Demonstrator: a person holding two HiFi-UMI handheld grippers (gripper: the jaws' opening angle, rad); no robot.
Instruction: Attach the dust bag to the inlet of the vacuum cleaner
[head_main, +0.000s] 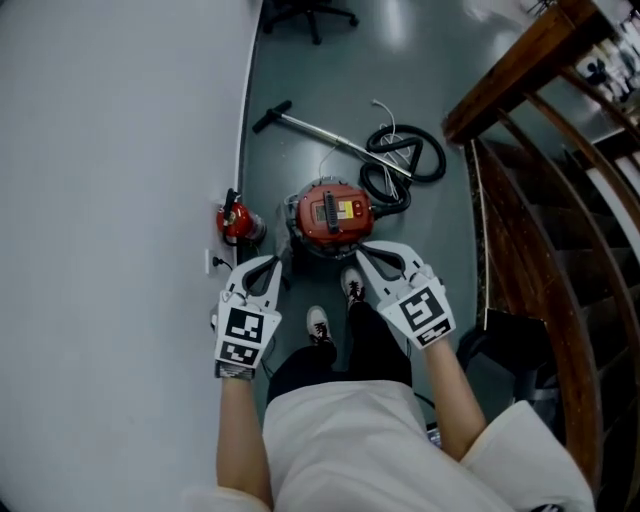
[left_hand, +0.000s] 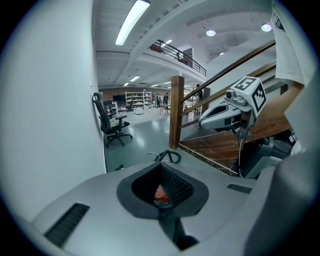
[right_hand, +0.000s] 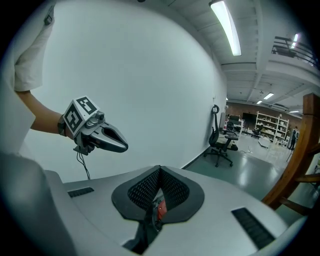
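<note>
Two-handed, holds left gripper (head_main: 272, 264) and right gripper (head_main: 366, 253) pressed together, empty, above red vacuum cleaner (head_main: 330, 215) near floor's (head_main: 440, 230) left edge; hose (head_main: 404, 160) apparently coiled beside.

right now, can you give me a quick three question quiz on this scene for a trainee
1. True or false: the right gripper holds something between its jaws.
2. Where does the round red vacuum cleaner sit?
A. on the grey floor, just ahead of the person's shoes
B. on the wooden stairs
C. on the seat of an office chair
3. Fill in: the left gripper has its jaws ___ (open or shut).

Key
1. False: its jaws are shut and empty.
2. A
3. shut
</note>
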